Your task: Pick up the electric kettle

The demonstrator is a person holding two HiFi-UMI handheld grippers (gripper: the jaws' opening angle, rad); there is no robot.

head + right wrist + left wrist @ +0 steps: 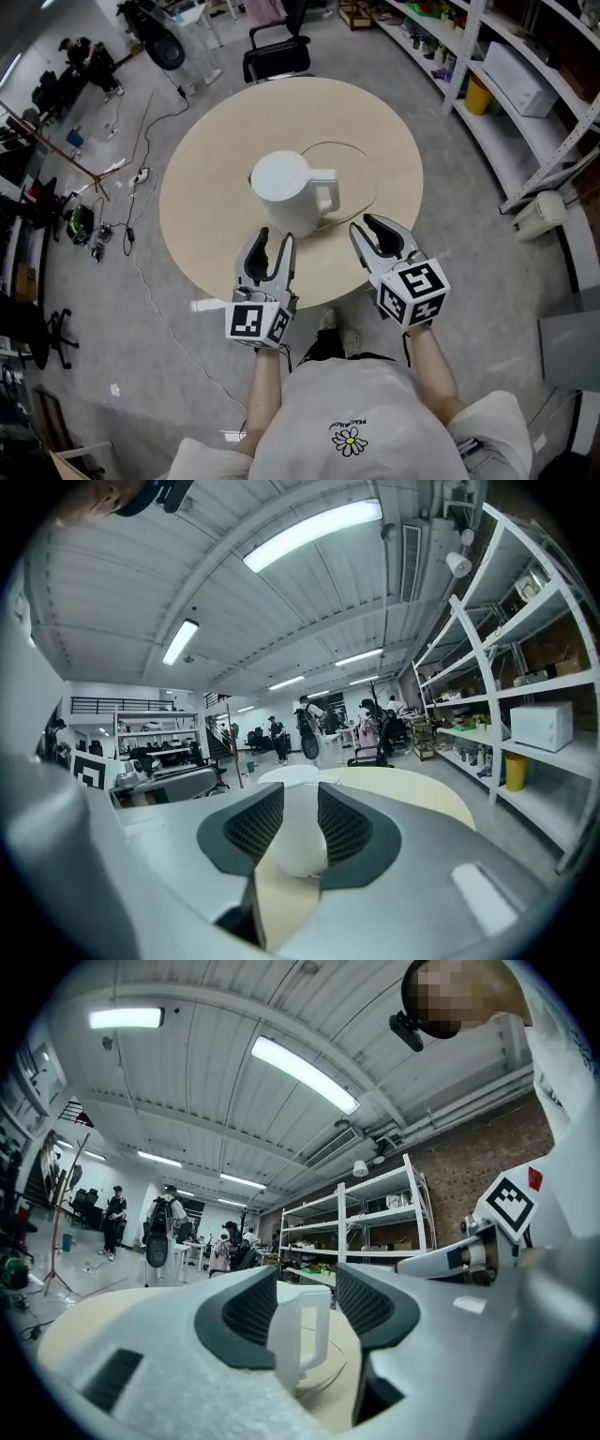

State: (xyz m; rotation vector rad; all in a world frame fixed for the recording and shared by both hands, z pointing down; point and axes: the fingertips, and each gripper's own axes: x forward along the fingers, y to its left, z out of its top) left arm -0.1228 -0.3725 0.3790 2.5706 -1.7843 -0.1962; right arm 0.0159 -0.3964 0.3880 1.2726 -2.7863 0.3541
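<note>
The person wears a pale grey short-sleeved T-shirt (375, 408) printed with a small white-petalled, yellow-centred daisy (349, 442) beside a curved line of dark lettering. Pale shoes (339, 330) show below dark trouser legs. The left gripper (276, 236) and the right gripper (367, 225) are light grey moulded plastic shells. Their curved jaws are lined with dark grey ribbed pads (255, 825). At each gripper's near end sits a white cube with black square markers, the left cube (255, 323) and the right cube (413, 291).

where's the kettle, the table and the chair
kettle (279, 176), head view, on its lid
table (309, 108), head view, bare top beyond the kettle
chair (277, 64), head view, on its seat
</note>
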